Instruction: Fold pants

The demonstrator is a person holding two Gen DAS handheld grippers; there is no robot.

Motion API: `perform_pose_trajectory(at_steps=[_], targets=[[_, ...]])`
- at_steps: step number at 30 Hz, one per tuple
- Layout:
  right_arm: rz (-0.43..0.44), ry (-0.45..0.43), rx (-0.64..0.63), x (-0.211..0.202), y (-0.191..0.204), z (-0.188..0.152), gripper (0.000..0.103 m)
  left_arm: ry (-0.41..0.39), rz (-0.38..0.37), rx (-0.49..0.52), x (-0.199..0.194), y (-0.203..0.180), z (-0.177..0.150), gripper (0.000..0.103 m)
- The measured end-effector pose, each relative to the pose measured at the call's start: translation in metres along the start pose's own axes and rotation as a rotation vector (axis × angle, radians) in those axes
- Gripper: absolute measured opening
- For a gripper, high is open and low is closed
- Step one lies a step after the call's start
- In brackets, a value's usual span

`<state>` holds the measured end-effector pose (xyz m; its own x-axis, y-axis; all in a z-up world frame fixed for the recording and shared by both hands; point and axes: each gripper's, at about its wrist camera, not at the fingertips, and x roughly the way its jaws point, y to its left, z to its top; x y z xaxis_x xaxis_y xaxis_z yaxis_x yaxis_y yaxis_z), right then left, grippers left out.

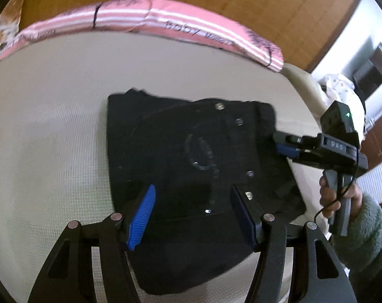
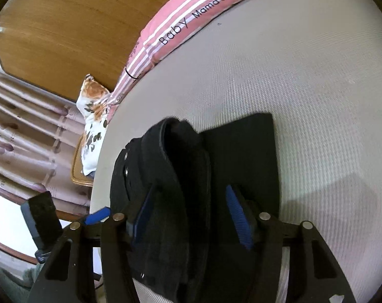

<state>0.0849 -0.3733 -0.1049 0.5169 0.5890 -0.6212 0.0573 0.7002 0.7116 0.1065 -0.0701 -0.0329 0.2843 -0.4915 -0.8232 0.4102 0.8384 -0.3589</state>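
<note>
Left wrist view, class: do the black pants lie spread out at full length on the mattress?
No: the black pants lie folded into a compact bundle on the pale mattress, with no legs stretched out.

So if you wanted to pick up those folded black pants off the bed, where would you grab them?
Probably by the thick folded edge of the black pants, which humps up off the cream mattress in the right wrist view. It gives something raised to pinch; the rest lies flat. I would come from the near side, where the right gripper already straddles that ridge with its jaws apart.
</note>
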Motion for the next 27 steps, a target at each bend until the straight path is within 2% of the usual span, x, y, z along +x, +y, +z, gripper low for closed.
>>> perform_pose_trajectory(at_steps=[3, 4, 10, 13, 14, 16, 18, 22, 25, 27], targets=[[0.047, -0.002, 0.021, 0.006, -0.004, 0.007, 0.052, 0.015, 0.016, 0.006, 0.009, 0.007, -0.004, 0.062], [0.058, 0.001, 0.022, 0.008, -0.004, 0.007, 0.048, 0.019, 0.025, 0.011, 0.013, 0.006, -0.005, 0.062], [0.119, 0.088, -0.030, 0.010, -0.001, -0.010, 0.038, 0.024, 0.035, 0.023, 0.021, 0.004, -0.006, 0.065], [0.137, 0.080, -0.007, 0.011, -0.003, -0.012, 0.036, 0.015, 0.033, 0.033, 0.022, 0.005, -0.006, 0.069], [0.144, 0.070, 0.019, 0.011, -0.004, -0.010, 0.034, 0.011, 0.037, 0.042, 0.022, 0.004, -0.006, 0.071], [0.151, 0.041, 0.067, 0.012, -0.003, -0.009, 0.019, 0.011, 0.053, 0.062, 0.024, 0.002, -0.006, 0.072], [0.118, 0.011, 0.068, 0.008, 0.007, -0.010, 0.013, 0.019, 0.068, 0.065, 0.024, -0.001, -0.003, 0.072], [0.118, -0.067, 0.080, -0.020, 0.028, -0.014, 0.010, -0.023, 0.033, 0.026, 0.010, -0.001, 0.007, 0.072], [0.087, -0.149, 0.069, -0.049, 0.034, -0.017, 0.010, -0.075, 0.005, 0.050, -0.004, -0.010, 0.012, 0.072], [0.050, -0.187, 0.079, -0.061, 0.026, -0.019, 0.010, -0.073, -0.013, 0.080, -0.004, -0.017, 0.012, 0.072]])
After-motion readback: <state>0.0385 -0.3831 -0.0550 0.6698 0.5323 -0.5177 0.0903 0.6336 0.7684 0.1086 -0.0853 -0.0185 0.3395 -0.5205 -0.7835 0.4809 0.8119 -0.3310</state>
